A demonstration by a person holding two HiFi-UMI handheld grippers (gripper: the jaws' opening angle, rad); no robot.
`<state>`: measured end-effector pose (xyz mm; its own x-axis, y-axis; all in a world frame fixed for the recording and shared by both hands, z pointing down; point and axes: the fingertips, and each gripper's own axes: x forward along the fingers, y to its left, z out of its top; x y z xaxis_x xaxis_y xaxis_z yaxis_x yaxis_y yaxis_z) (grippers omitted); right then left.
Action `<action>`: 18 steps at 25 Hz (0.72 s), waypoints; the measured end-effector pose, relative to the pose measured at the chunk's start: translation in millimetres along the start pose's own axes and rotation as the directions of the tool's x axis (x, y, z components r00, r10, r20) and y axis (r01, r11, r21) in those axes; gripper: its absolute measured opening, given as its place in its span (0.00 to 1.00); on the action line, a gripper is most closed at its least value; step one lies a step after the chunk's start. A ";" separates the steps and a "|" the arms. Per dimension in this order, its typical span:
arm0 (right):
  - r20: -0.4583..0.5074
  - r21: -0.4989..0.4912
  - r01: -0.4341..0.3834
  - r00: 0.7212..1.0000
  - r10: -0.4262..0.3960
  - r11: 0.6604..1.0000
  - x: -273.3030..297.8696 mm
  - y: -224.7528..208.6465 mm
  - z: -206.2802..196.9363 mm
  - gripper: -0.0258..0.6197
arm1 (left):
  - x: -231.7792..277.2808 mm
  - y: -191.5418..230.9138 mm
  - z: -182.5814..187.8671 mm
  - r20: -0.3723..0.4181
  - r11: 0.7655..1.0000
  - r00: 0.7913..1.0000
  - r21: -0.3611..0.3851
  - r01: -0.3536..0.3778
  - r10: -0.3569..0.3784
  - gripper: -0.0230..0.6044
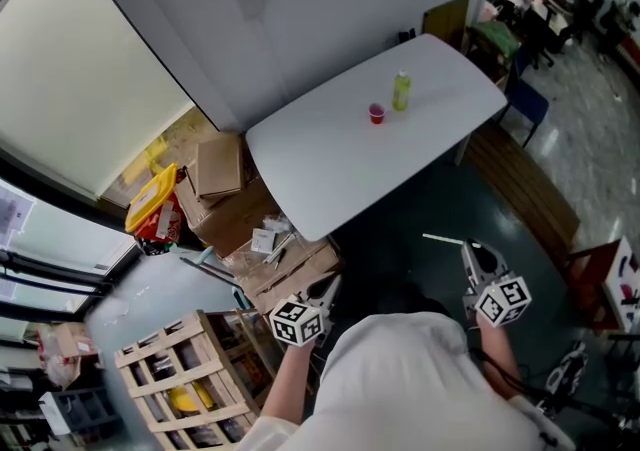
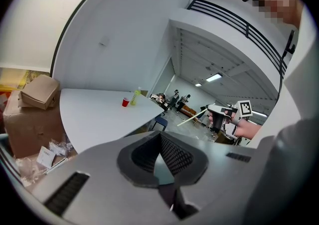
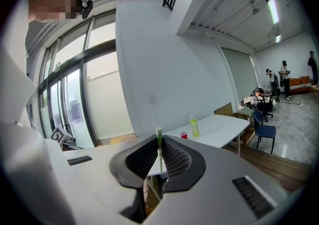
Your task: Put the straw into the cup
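A small red cup [image 1: 376,114] stands on the white table [image 1: 330,179], with a green bottle [image 1: 401,91] close beside it. Both grippers are held well short of the table, near the person's body. My right gripper [image 1: 468,251] is shut on a thin pale straw [image 1: 445,239] that sticks out to the left. In the right gripper view the straw [image 3: 159,149] stands upright between the jaws of the right gripper [image 3: 159,141], with the cup [image 3: 183,135] far beyond. My left gripper [image 1: 328,289] is shut and empty; in its own view the left gripper [image 2: 159,136] faces the cup [image 2: 126,102].
Cardboard boxes [image 1: 222,167] and a yellow container [image 1: 150,201] lie to the left of the table. A wooden crate [image 1: 185,379] stands at the lower left. A blue chair [image 1: 528,104] and a wooden bench [image 1: 525,189] are on the table's right. People are far off in the room.
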<state>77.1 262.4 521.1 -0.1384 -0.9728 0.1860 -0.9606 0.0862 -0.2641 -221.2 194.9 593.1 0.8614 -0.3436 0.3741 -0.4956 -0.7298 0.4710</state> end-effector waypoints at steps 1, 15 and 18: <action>-0.002 -0.001 -0.002 1.000 0.002 1.000 1.1 -0.4 0.4 0.12 | 0.7 0.8 0.6 -0.002 1.000 1.000 -0.001 -0.002 0.002 0.04; -0.030 -0.009 -0.091 0.995 0.091 0.996 65.5 -50.3 24.5 0.12 | 52.0 11.1 34.1 0.002 0.998 0.998 -0.018 -0.067 0.067 0.04; -0.036 -0.006 -0.109 0.993 0.109 0.994 83.1 -66.4 32.1 0.12 | 66.7 13.3 44.9 0.007 0.996 0.996 -0.026 -0.089 0.089 0.04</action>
<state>137.1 168.9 523.6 -0.2508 -0.9491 0.1905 -0.9412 0.1930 -0.2773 -165.4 135.7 588.4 0.8144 -0.4114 0.4094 -0.5732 -0.6805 0.4565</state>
